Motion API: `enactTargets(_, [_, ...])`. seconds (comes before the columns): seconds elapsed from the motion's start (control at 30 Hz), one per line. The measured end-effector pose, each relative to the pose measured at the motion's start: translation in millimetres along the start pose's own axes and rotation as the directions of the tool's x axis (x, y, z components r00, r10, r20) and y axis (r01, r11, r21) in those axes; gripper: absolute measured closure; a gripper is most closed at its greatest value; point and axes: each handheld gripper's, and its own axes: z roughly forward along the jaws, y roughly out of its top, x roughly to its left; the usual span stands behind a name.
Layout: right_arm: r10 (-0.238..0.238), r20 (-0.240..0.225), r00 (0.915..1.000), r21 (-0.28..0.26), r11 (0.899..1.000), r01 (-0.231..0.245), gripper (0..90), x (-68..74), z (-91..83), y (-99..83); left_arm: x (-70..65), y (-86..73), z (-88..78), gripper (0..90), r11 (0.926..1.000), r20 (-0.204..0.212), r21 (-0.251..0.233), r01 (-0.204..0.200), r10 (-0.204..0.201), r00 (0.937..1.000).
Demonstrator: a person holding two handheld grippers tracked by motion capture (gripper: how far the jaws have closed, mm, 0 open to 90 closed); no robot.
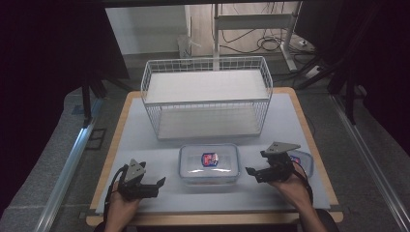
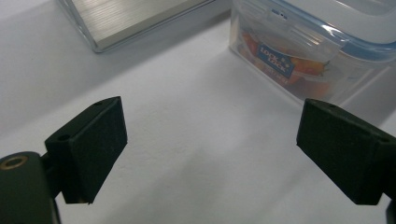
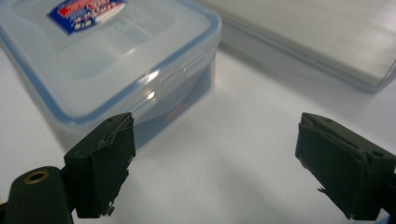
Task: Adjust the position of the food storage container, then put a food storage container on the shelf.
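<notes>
Each hand carries a black tool. The left tool [image 1: 155, 185] and the right tool [image 1: 251, 172] share one build: a blocky dark body topped by a grey three-cornered plate, with a thin black cable trailing back along the forearm. The forearms are bare, with no sleeve to be seen. In the left gripper view, the left tool [image 2: 210, 154] has two matte black, slab-shaped jaws with small round holes in their upper faces, and a brass-coloured ring sits at the lower left corner. The right tool [image 3: 215, 168] matches it (its pad edges look frayed and chipped).
</notes>
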Motion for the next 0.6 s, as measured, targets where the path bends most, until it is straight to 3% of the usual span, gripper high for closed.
enactTargets(0.43, [0.042,-0.022,0.9989,0.0,0.999,-0.042,14.9,-2.1,-1.6,-7.3,1.2,1.8,1.5,8.7,0.9975,0.024,0.03,0.064,-0.064,0.9977])
enactTargets(0.5, [0.057,-0.021,0.9982,0.012,0.998,-0.057,18.6,-0.7,-1.0,-5.7,1.7,4.4,0.8,8.2,0.9943,0.036,0.031,0.102,-0.103,0.994])
enactTargets(0.53, [0.057,-0.021,0.9982,0.012,0.998,-0.057,18.6,-0.7,-1.0,-5.7,1.7,4.4,0.8,7.5,0.9943,0.036,0.031,0.102,-0.103,0.994])
enactTargets(0.6, [0.07,-0.029,0.9972,0.017,0.997,-0.069,22.3,-1.0,-3.6,-3.1,3.2,8.6,0.0,6.6,0.9904,0.081,0.03,0.135,-0.137,0.9873])
